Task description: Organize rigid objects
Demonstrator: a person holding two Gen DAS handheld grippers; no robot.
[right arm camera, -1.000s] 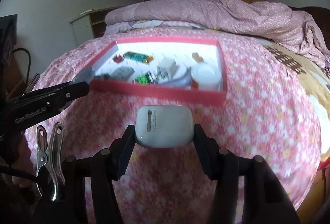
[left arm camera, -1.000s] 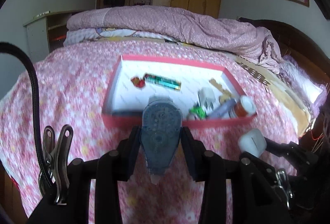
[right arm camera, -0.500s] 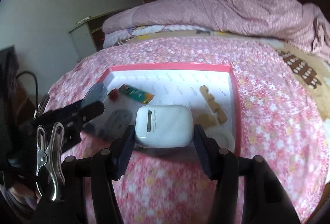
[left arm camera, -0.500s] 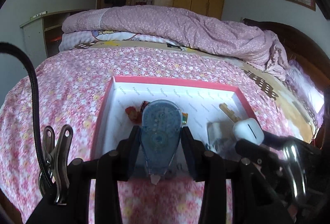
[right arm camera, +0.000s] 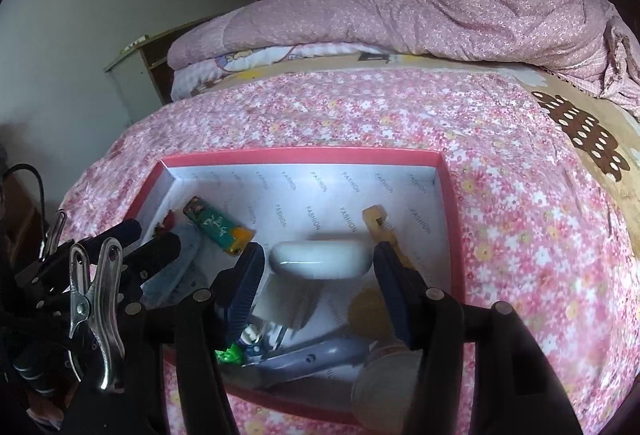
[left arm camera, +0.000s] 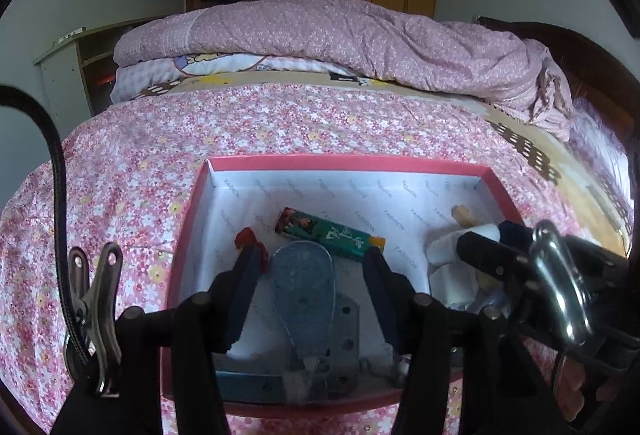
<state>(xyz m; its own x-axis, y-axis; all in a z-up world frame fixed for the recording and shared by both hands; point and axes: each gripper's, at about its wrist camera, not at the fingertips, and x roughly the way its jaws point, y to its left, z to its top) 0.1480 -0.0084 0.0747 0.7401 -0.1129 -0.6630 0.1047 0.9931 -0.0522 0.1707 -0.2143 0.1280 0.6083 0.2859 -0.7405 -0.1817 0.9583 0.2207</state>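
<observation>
A shallow red box (left arm camera: 348, 162) with a white lining lies on the pink flowered bed; it also shows in the right wrist view (right arm camera: 304, 155). My left gripper (left arm camera: 310, 263) is open over the box, and the blue correction tape dispenser (left arm camera: 306, 295) lies loose between its fingers on the box floor. My right gripper (right arm camera: 318, 259) is open over the box, with the white earbud case (right arm camera: 320, 259) loose between its fingers, touching neither. The left gripper's fingers (right arm camera: 152, 255) show at the left of the right wrist view.
The box holds a green lighter (left arm camera: 330, 233), a small red item (left arm camera: 250, 239), a tan wooden piece (right arm camera: 378, 223), a grey-blue handle (right arm camera: 316, 359), a metal plate (left arm camera: 344, 335) and a white plug (right arm camera: 280, 299). A folded quilt (left arm camera: 340, 35) lies behind. A wardrobe stands at the back.
Both grippers moved forward over the box and opened. The tape dispenser and the earbud case dropped from the fingers into the box.
</observation>
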